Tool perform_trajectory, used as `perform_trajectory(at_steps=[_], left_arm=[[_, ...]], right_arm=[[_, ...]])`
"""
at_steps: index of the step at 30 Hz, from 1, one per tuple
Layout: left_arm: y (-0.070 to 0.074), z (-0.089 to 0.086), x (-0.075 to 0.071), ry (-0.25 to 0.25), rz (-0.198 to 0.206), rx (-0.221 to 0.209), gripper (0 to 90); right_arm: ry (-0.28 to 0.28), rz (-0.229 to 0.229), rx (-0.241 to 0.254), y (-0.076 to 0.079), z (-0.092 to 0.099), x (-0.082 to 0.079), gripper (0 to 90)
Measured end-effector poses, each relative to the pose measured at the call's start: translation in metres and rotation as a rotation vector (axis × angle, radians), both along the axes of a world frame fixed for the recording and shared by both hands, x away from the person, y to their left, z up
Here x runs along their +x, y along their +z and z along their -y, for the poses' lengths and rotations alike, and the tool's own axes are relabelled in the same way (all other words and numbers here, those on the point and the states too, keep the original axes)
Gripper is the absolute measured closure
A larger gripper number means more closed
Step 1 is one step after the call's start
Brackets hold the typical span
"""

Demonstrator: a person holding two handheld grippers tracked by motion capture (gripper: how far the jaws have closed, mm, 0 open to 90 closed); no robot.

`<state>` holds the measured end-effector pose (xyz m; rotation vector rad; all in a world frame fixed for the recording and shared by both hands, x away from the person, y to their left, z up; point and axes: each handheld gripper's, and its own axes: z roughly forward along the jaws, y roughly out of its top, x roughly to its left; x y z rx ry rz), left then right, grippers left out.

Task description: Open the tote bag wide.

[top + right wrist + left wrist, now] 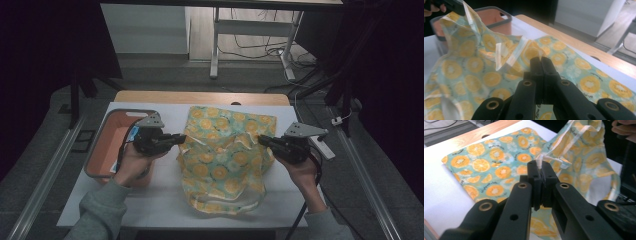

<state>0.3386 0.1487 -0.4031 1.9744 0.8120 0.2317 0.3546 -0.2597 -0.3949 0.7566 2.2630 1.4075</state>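
Observation:
A bag of pale green cloth printed with orange slices (pixel 222 155) lies on the white table top, its near part lifted between my two grippers. My left gripper (pixel 183 137) is shut on the bag's left edge; in the left gripper view its jaws (pixel 541 171) pinch a white hem of the cloth (pixel 549 160). On the opposite side, my right gripper (pixel 261 139) is shut on the right edge, and in the right gripper view the jaws (pixel 541 61) clamp the printed cloth (pixel 506 57). A pale handle loop (pixel 235 204) lies at the bag's near end.
An orange tray with a grey rim (pixel 100 150) stands at the table's left, beside my left hand; it also appears far off (pixel 499 15) in the right gripper view. A wooden strip (pixel 200 96) runs along the table's far edge. Table legs and cables (pixel 270 47) stand beyond.

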Motion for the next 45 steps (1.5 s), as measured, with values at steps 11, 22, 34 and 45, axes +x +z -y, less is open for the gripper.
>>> perform_trajectory(at_steps=[11, 22, 34, 45], left_arm=[[-0.027, 0.024, 0.035, 0.051, -0.082, 0.08, 86.6], [-0.047, 0.039, 0.054, 0.073, -0.119, 0.138, 85.7], [-0.057, 0.052, 0.061, 0.076, -0.123, 0.187, 85.0], [-0.067, 0.058, 0.069, 0.069, -0.161, 0.197, 82.0]], right_arm=[[-0.083, -0.137, -0.072, -0.049, 0.007, 0.035, 88.8], [-0.129, -0.193, -0.123, -0.073, 0.013, 0.045, 88.7], [-0.156, -0.254, -0.168, -0.1, 0.009, 0.055, 88.6], [-0.177, -0.283, -0.179, -0.11, 0.01, 0.059, 88.3]])
